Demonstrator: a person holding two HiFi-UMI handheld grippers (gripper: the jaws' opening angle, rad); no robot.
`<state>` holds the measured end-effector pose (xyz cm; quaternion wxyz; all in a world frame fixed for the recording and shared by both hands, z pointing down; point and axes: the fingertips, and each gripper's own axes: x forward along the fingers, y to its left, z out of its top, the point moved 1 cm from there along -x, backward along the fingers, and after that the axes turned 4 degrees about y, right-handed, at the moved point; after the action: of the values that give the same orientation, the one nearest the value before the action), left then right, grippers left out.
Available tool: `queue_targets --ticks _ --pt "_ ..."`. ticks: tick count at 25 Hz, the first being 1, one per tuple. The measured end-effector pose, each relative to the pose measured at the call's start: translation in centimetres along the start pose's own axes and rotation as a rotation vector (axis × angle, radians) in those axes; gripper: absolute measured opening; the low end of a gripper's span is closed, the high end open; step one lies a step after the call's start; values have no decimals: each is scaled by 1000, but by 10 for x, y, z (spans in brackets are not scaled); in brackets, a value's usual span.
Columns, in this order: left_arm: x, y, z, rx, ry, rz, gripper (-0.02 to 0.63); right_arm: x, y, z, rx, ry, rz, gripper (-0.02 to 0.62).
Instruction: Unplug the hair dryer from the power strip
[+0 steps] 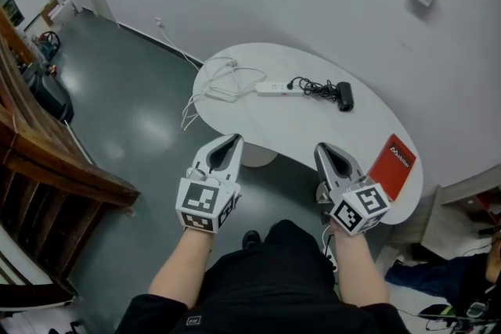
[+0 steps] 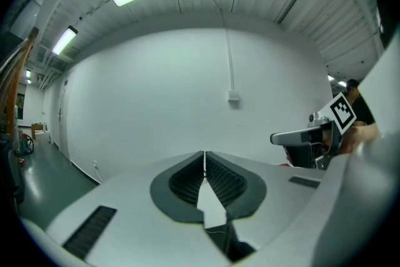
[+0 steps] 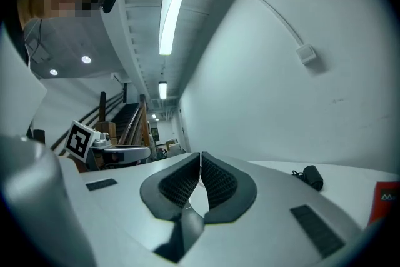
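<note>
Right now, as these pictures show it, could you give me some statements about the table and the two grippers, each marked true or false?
1. The left gripper and the right gripper are both shut and empty. True.
2. In the head view, the hair dryer lies left of the power strip. False: the hair dryer lies to its right.
3. A red booklet lies near the table's right end. True.
4. The left gripper holds the white cable. False: the white cable lies on the table, untouched.
</note>
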<state>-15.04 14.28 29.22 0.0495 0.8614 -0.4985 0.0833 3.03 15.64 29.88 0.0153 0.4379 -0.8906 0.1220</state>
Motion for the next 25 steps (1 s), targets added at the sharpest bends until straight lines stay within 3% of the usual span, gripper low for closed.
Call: queue_targets --ticks 11,20,25 --pt "117 28 -15 -12 78 -13 20 82 -91 -3 34 44 26 35" --pt "250 51 0 18 145 2 20 164 -193 8 86 70 104 37" --pt "299 49 -7 25 197 -3 20 190 -228 -2 103 107 141 38"
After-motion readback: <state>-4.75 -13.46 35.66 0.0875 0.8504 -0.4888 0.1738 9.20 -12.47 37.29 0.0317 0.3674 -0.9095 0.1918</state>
